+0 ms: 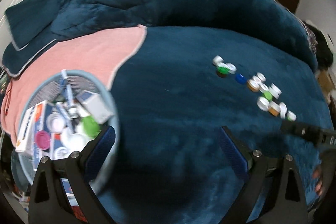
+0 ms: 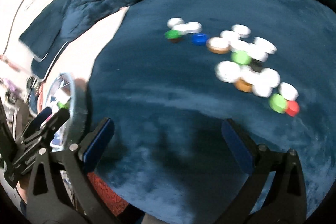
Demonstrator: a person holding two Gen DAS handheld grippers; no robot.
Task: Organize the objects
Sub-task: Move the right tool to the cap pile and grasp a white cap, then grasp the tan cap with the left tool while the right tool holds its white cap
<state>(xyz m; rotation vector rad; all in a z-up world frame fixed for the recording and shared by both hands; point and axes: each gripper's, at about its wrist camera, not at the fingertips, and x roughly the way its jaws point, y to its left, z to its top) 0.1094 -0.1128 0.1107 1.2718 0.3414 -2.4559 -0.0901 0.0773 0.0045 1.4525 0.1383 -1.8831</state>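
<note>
Bottle caps (image 1: 262,87), mostly white with a few green, one blue (image 1: 240,78) and some orange-brown, lie scattered in a loose band on the dark blue bed cover (image 1: 178,98). In the right wrist view the same band (image 2: 241,56) runs from upper left to lower right, ending in a green cap touching a red cap (image 2: 293,108) at its near end. Mesh basket (image 1: 109,98), pale blue and round, sits well apart from the caps on the pink towel (image 1: 84,56); it already holds small cartons, a pink lid, a green cap and white lids. Left gripper (image 1: 167,145) hangs with jaws wide and nothing between them; its left finger overlaps the basket rim in the picture, and whether they touch cannot be told. Right gripper (image 2: 168,135) is likewise wide and empty, above bare bed cover.

Deciding relation: the caps lie ahead and to the right of both grippers, the basket to the left. The right gripper appears the nearer to the caps, its tip showing in the left wrist view (image 1: 294,128) just beside the band's near end. Judged from this, the green and red pair is the likeliest next pick, with the carry running leftward to the basket. Motion blur hides finer cap detail.
</note>
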